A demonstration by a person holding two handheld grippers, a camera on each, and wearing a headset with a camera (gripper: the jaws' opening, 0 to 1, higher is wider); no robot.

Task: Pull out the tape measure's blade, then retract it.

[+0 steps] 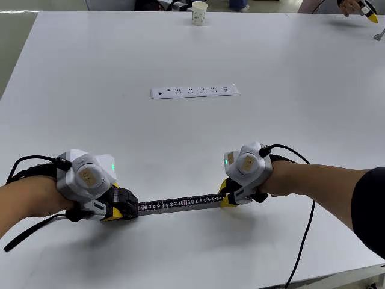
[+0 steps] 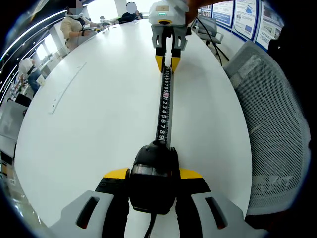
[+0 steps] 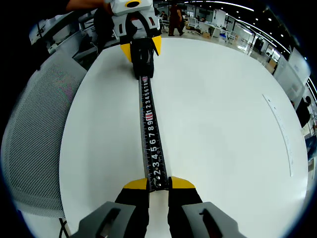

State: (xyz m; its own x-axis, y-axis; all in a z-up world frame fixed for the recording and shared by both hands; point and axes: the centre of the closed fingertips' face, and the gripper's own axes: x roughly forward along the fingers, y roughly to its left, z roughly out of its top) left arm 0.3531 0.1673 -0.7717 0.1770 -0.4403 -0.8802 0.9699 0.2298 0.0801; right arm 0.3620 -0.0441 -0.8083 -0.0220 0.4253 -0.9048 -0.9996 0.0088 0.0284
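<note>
A black tape measure case (image 2: 153,176) sits clamped between the yellow-tipped fingers of my left gripper (image 1: 117,208), low on the white table near its front edge. Its dark numbered blade (image 1: 177,203) runs out flat over the table to my right gripper (image 1: 227,198), which is shut on the blade's tip (image 3: 158,184). In the left gripper view the blade (image 2: 165,106) stretches away to the right gripper (image 2: 168,60). In the right gripper view the blade (image 3: 150,134) leads back to the case (image 3: 143,59) in the left gripper (image 3: 141,52).
A white power strip (image 1: 194,91) lies mid-table, a paper cup (image 1: 199,12) stands at the far edge. Black cables trail off both grippers toward the front edge. A grey mesh chair (image 2: 272,129) stands by the table. People sit at the table's far end (image 2: 74,25).
</note>
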